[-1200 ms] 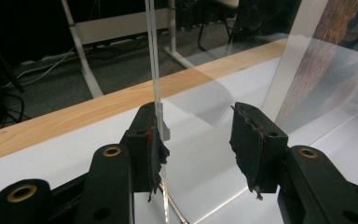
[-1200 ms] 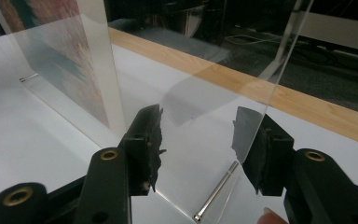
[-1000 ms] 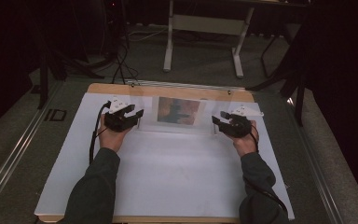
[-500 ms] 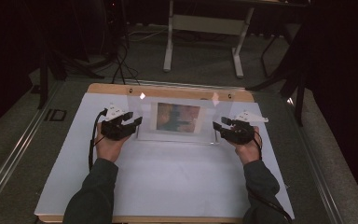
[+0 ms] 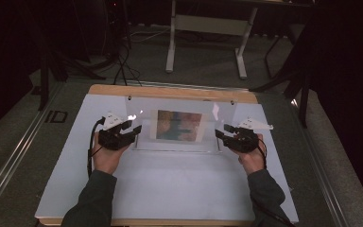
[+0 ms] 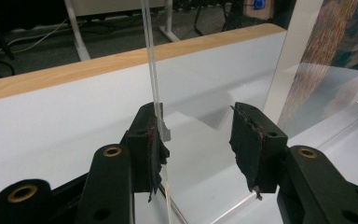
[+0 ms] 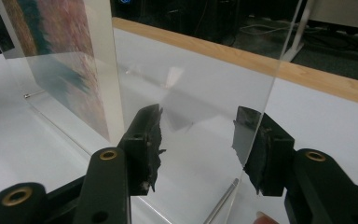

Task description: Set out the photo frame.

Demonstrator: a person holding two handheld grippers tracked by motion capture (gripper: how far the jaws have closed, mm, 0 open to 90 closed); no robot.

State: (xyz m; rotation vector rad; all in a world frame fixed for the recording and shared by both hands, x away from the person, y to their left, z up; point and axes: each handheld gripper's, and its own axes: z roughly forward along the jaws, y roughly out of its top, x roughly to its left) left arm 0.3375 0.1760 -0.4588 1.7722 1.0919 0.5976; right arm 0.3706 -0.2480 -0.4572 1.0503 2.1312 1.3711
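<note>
We stand a clear acrylic picture frame (image 5: pixel 177 126) upright on the white table (image 5: pixel 170 189), toward its far wooden edge (image 5: pixel 170 91), with a gripper at each end. The colourful print (image 5: pixel 179 125) sits in the middle of the panel. Our left gripper (image 5: pixel 133 132) is at the frame's left edge: in the left gripper view (image 6: pixel 198 140) the thin acrylic edge runs down against the inner face of the left-hand pad (image 6: pixel 153 144), while the other pad stands well clear, so the jaws are wide apart and grip nothing. Our right gripper (image 5: pixel 220 136) is at the frame's right edge. In the right gripper view (image 7: pixel 200 140) its jaws also gape wide, the clear panel's edge passes between them close to the right-hand pad (image 7: pixel 254 149), and we cannot tell whether it touches. Neither gripper has the frame clamped.
</note>
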